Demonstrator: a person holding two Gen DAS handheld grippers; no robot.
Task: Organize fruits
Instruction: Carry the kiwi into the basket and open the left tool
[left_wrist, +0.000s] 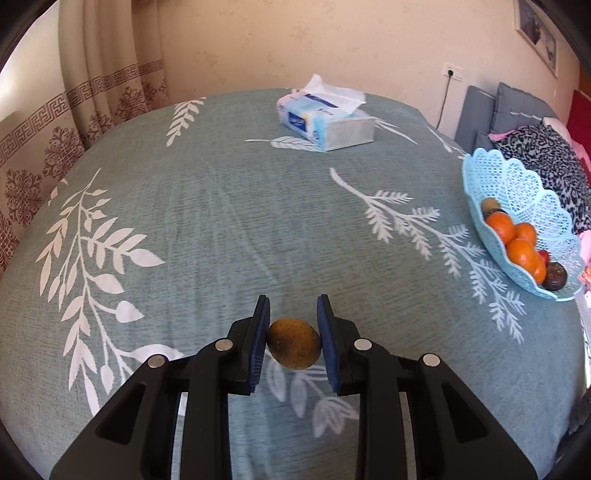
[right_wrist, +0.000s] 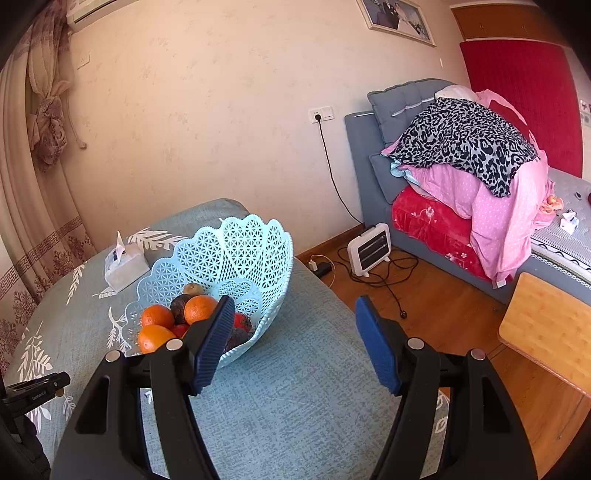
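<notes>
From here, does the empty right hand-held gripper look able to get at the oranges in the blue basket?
Probably yes. The right hand-held gripper is open and empty, and the blue basket sits just ahead on its left, open-topped, with the oranges lying exposed. Nothing stands between them; it would need to swing left over the rim.

In the right wrist view, the left finger of the right hand-held gripper (right_wrist: 291, 345) hides part of the basket (right_wrist: 255, 236) and the dark fruit (right_wrist: 236, 338) inside it; the bed (right_wrist: 565, 236) beyond the basket is cut off by the picture's edge.
</notes>
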